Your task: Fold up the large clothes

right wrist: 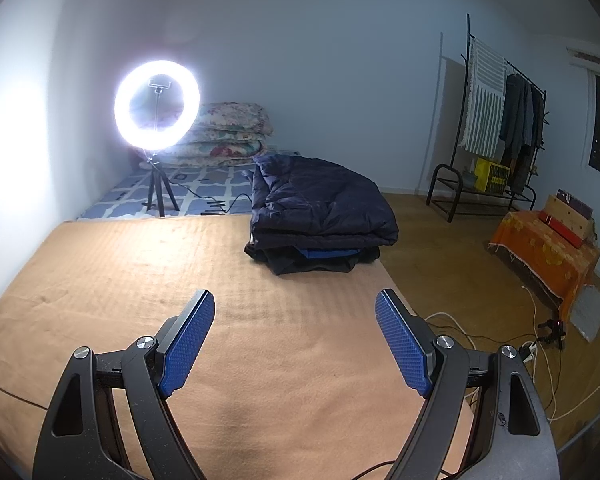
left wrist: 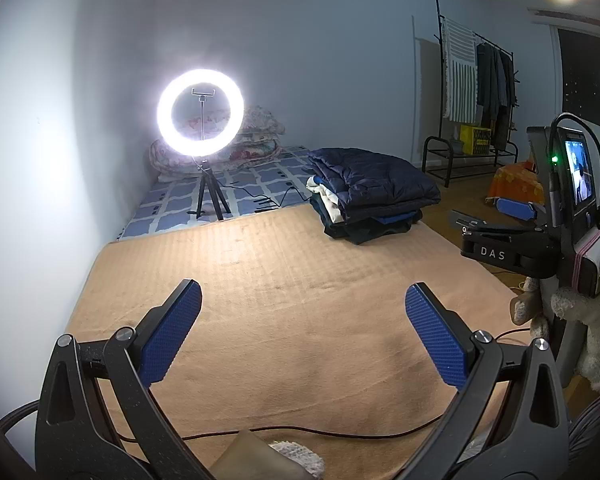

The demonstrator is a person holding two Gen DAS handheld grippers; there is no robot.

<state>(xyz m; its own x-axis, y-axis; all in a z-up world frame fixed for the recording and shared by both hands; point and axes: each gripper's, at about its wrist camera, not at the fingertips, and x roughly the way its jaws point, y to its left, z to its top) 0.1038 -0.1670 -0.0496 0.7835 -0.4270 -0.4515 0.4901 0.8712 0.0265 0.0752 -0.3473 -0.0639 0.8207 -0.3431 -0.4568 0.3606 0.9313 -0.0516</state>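
A stack of folded clothes (left wrist: 364,204) (right wrist: 320,220), topped by a navy quilted jacket, sits at the far right of the tan blanket (left wrist: 292,320) (right wrist: 180,272). My left gripper (left wrist: 304,286) hovers open over the bare blanket, nothing between its blue pads. My right gripper (right wrist: 295,294) is likewise open and empty above the blanket's right part, short of the stack. In the left wrist view the right gripper (left wrist: 476,209) shows from the side at the right edge, held by a gloved hand (left wrist: 580,320).
A lit ring light on a tripod (left wrist: 201,112) (right wrist: 157,105) stands on a blue patterned mat (left wrist: 252,184) beside stacked floral quilts (right wrist: 228,136). A clothes rack (right wrist: 496,120), an orange-draped box (right wrist: 548,248) and floor cables (right wrist: 540,344) lie right. A thin cable (left wrist: 300,434) crosses the blanket's near edge.
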